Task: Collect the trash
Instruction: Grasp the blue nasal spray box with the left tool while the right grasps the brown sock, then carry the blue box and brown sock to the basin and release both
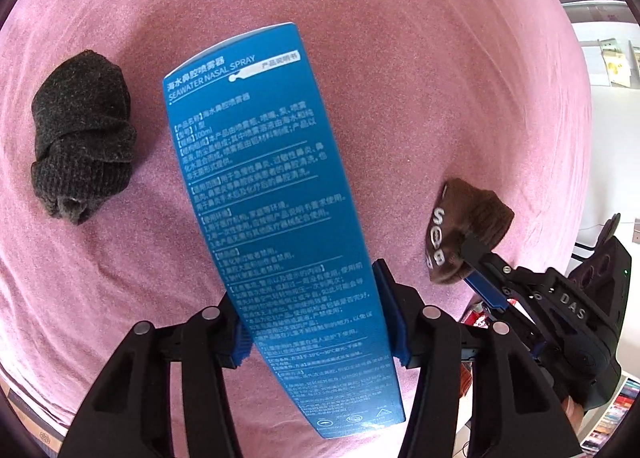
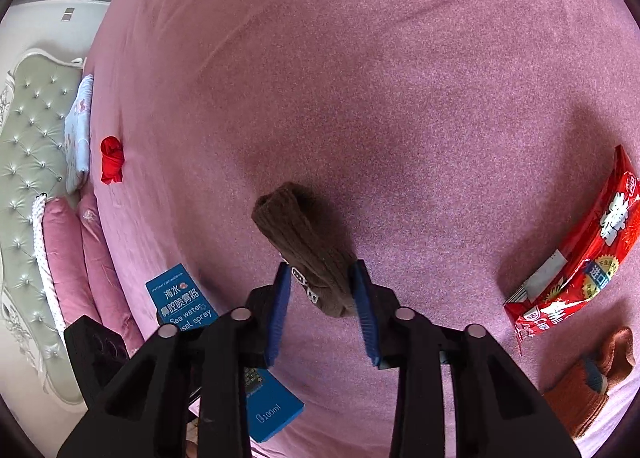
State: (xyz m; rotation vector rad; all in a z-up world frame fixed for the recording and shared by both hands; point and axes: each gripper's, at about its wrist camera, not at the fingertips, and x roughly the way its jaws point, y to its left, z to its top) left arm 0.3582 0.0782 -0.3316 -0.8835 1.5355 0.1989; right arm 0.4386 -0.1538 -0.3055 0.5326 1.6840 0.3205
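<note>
My left gripper (image 1: 316,314) is shut on a long blue nasal spray box (image 1: 272,194) and holds it above the pink bedspread (image 1: 400,58). The box also shows in the right wrist view (image 2: 180,298), low at the left. My right gripper (image 2: 322,306) is shut on a rolled brown sock (image 2: 308,246) with white lettering and holds it above the bed. In the left wrist view that sock (image 1: 464,230) and the right gripper (image 1: 476,258) are at the right. A red snack bag (image 2: 576,254) lies on the bed at the right.
A rolled dark grey sock (image 1: 84,142) lies on the bed at the left. A red cloth (image 2: 112,158) lies near the pillows (image 2: 80,126) and padded headboard (image 2: 28,162). An orange-brown sock (image 2: 588,378) lies at the lower right.
</note>
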